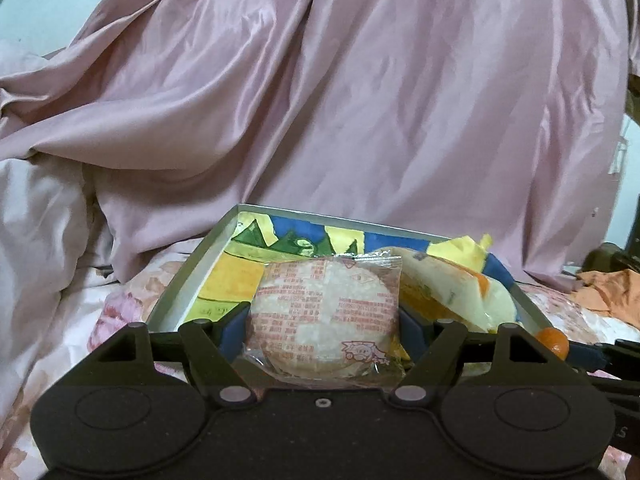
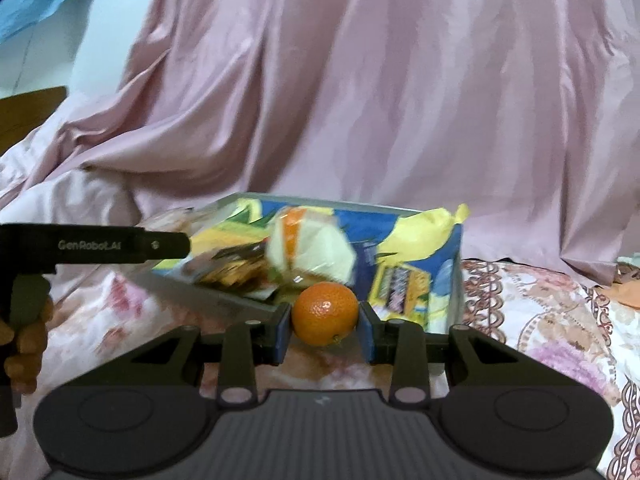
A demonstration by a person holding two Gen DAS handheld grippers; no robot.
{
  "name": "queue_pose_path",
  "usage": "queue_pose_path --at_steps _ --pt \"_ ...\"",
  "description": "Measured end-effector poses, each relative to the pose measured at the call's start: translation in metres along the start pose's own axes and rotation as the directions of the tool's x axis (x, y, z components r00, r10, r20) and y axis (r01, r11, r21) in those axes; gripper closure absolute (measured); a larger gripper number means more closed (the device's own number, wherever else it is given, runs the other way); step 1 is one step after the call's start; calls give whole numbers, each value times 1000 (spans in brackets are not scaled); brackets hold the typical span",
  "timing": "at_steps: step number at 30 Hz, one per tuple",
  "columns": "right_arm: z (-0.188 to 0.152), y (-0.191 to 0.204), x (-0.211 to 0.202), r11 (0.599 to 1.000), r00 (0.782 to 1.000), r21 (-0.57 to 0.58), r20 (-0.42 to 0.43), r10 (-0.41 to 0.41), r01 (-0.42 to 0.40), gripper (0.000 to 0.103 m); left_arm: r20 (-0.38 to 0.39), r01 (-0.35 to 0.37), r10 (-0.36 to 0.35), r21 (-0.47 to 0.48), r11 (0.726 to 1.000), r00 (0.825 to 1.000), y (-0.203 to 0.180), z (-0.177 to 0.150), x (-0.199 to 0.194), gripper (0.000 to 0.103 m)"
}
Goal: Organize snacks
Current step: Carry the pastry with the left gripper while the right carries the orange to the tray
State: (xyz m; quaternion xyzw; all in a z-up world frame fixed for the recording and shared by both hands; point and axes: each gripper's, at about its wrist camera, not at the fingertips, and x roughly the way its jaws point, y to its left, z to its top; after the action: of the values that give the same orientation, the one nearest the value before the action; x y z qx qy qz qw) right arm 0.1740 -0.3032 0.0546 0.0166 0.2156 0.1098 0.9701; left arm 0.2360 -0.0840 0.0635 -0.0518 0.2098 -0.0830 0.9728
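My left gripper point(image 1: 322, 326) is shut on a round pale cake in a clear wrapper with red print point(image 1: 324, 316), held in front of a shallow colourful box point(image 1: 188, 276). In that box lie a white and orange snack pack point(image 1: 460, 292) and a yellow pack point(image 1: 460, 250). My right gripper point(image 2: 325, 330) is shut on a small orange point(image 2: 325, 307), held just before the box's point(image 2: 456, 280) near side. The orange point(image 1: 554, 342) also peeks in at the right of the left wrist view. The left tool's black body point(image 2: 92, 245) shows at the left of the right wrist view.
The box rests on a floral bedspread point(image 2: 560, 320). A big heap of pink satin cloth point(image 1: 340, 100) rises right behind it. An orange cloth point(image 1: 612, 292) lies at the far right. A hand point(image 2: 24, 340) grips the left tool's handle.
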Motion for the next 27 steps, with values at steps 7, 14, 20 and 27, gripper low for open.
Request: queue_pose_path --at_steps 7,14,20,27 --pt "3 -13 26 999 999 27 -11 -44 44 64 -12 -27 27 0 1000 1000 -6 7 29 26" --pt "0 -15 41 999 999 17 -21 -47 47 64 -28 -41 41 14 999 999 -12 5 46 26" --pt "-1 -15 43 999 999 16 -21 -47 48 64 -48 -54 54 2 999 997 -9 3 52 26" --pt "0 -14 42 999 998 16 -22 -52 52 64 -56 -55 56 20 998 997 -8 2 54 26"
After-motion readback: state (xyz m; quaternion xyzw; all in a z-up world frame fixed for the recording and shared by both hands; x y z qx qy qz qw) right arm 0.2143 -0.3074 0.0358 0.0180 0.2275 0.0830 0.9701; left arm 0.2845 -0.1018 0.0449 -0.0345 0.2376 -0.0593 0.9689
